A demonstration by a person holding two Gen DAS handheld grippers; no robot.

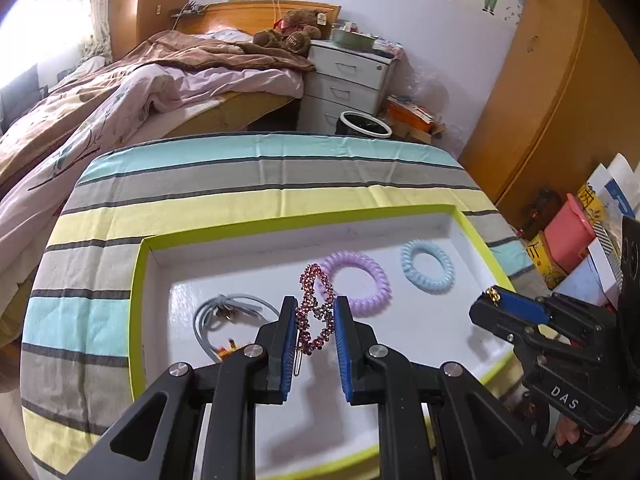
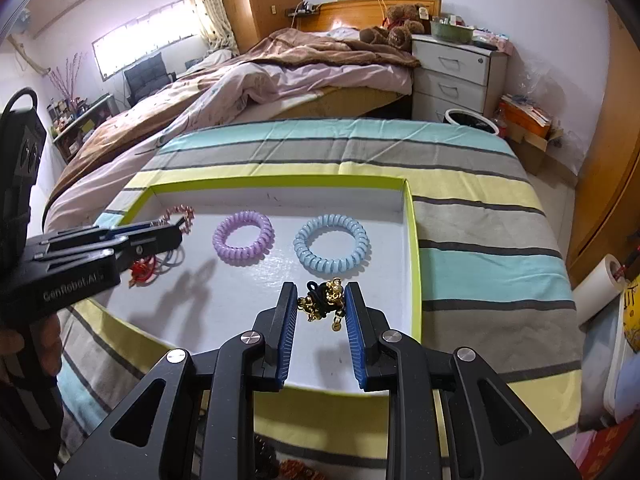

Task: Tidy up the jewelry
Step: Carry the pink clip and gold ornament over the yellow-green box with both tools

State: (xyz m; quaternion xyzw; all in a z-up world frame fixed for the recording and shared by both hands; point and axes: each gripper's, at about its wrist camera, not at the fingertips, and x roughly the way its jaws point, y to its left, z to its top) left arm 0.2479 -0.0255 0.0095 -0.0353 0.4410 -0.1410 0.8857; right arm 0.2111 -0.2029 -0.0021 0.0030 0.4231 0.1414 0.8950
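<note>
left gripper (image 1: 314, 308): we pinch the pink rhinestone hair clip (image 1: 316, 308) between its pads, raised over the white tray (image 1: 256, 236) | right gripper (image 2: 322, 300): we clamp the black-and-gold beaded hair tie (image 2: 323, 304) above the tray's right side | tray floor: purple coil tie (image 2: 243, 239), blue coil tie (image 2: 331, 245), grey elastic (image 1: 224, 312)

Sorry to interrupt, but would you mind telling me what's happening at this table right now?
A person with a gripper in each hand is sorting hair accessories into a white tray. The left gripper holds a pink jeweled hair clip, and the right gripper holds a black hair tie with gold charms. A purple coil hair tie and a blue coil hair tie already lie side by side in the tray.
</note>
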